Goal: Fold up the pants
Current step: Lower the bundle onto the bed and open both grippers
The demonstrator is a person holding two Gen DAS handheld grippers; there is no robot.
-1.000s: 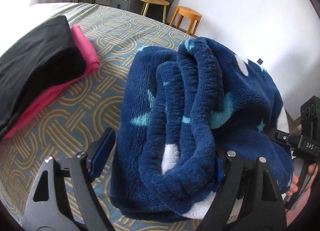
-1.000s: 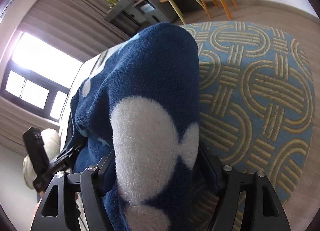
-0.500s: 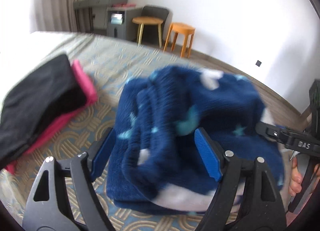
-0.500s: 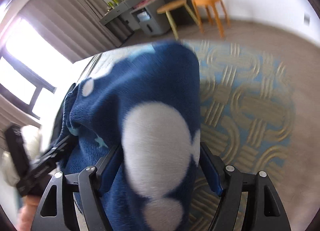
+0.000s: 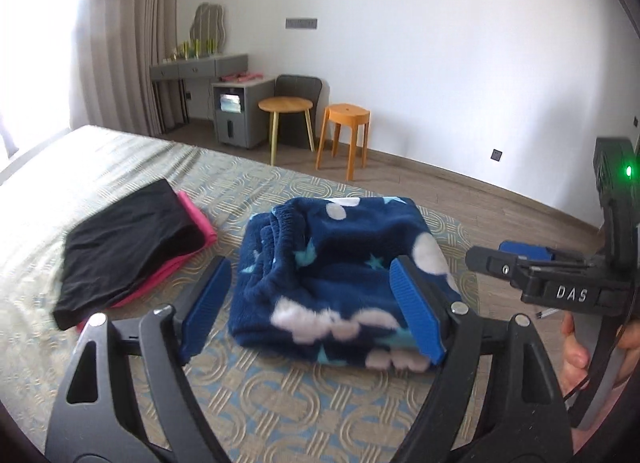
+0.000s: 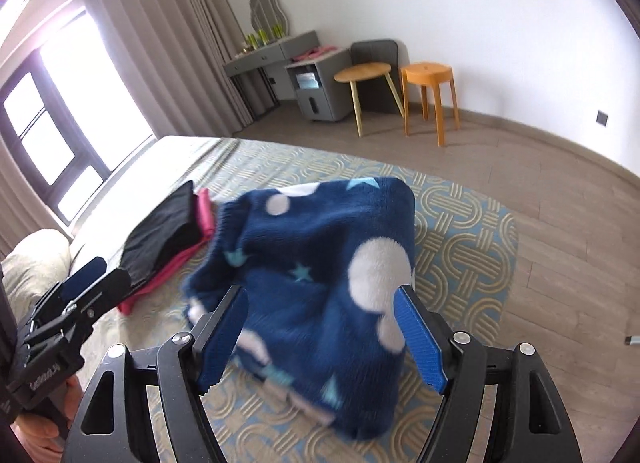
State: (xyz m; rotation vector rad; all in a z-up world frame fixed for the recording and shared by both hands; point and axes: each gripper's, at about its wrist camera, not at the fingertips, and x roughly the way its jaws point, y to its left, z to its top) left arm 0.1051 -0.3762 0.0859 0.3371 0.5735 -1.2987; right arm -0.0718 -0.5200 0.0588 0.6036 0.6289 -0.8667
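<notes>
The folded blue fleece pants (image 5: pixel 340 271) with white dots and teal stars lie on the patterned bedspread (image 5: pixel 280 403), near the bed's corner. My left gripper (image 5: pixel 308 275) hovers above and short of them, open, its blue pads clear of the cloth. In the right wrist view the pants (image 6: pixel 320 247) look slightly blurred. My right gripper (image 6: pixel 322 295) is open too and holds nothing. Each gripper shows in the other's view: the right gripper (image 5: pixel 496 253) beside the pants' right side, the left gripper (image 6: pixel 92 275) at their left. A hand (image 5: pixel 576 347) holds the right one.
A stack of black folded clothes (image 5: pixel 124 243) on a pink garment (image 5: pixel 196 219) lies left of the pants. The bed's edge and wooden floor (image 6: pixel 560 223) are just right of them. A round side table (image 5: pixel 285 106), an orange stool (image 5: pixel 346 115) and a grey cabinet (image 5: pixel 236 111) stand by the far wall.
Both grippers have pulled back and up from the pants, which were between their jaws a second ago. The pants now lie folded on the bed, free of both.
</notes>
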